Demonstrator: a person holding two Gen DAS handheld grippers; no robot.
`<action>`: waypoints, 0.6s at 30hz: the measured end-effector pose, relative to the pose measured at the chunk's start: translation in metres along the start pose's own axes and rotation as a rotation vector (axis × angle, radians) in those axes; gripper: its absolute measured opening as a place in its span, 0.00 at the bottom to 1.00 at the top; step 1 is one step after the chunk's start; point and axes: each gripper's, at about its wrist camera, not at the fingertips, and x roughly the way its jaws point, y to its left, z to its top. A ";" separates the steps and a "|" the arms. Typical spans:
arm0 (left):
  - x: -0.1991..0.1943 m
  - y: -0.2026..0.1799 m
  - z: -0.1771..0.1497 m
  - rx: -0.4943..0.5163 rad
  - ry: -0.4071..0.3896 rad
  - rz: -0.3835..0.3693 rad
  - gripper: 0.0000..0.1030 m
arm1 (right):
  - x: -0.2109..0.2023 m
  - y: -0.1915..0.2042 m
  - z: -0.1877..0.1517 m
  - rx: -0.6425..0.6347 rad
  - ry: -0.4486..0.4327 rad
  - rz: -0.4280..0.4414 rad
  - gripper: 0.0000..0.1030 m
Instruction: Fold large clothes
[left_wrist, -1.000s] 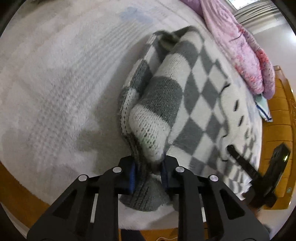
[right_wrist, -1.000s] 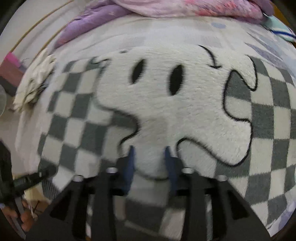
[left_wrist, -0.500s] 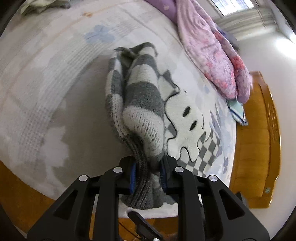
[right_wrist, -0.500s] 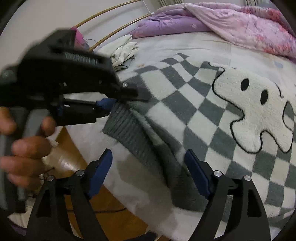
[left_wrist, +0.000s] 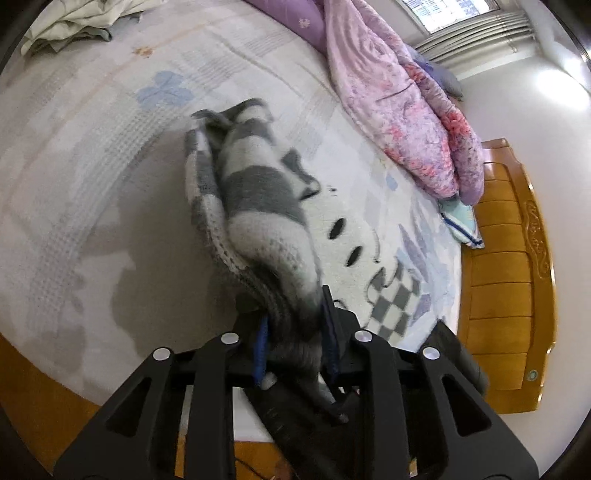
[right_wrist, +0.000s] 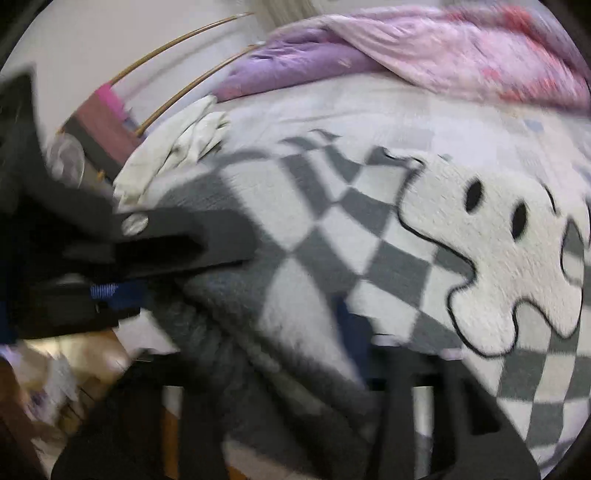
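Your left gripper (left_wrist: 293, 332), black with blue pads, is clamped on the grey ribbed hem of the grey-and-white checkered knit sweater (left_wrist: 258, 206), which bears a fluffy white ghost motif with black oval eyes (right_wrist: 495, 254). From the pinch, a bunched ridge of the sweater rises away from you, lifted off the pale patterned bedspread (left_wrist: 92, 147); the rest of the garment lies spread flat on the bed to the right of that ridge. In the right wrist view, your right gripper (right_wrist: 295, 369) sits low against the sweater's near edge; the frame is blurred and fabric covers its fingers, so you cannot tell whether they are apart or together. The left gripper appears there at the left edge, gripping the hem. A rumpled pink floral quilt (left_wrist: 399, 96) lies along the far side of the bed, beside a purple pillow (right_wrist: 295, 70). A crumpled cream cloth (right_wrist: 177, 147) lies near the bed's corner. An orange wooden footboard (left_wrist: 509, 280) borders the mattress.
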 end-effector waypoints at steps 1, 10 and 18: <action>-0.002 -0.006 -0.002 0.009 -0.004 -0.022 0.26 | -0.006 -0.008 0.003 0.042 -0.006 0.012 0.21; -0.016 -0.068 -0.016 0.222 -0.155 0.086 0.79 | -0.114 -0.113 0.002 0.537 -0.287 0.145 0.17; 0.081 -0.107 -0.055 0.326 0.067 0.116 0.80 | -0.196 -0.200 -0.072 0.857 -0.452 0.092 0.17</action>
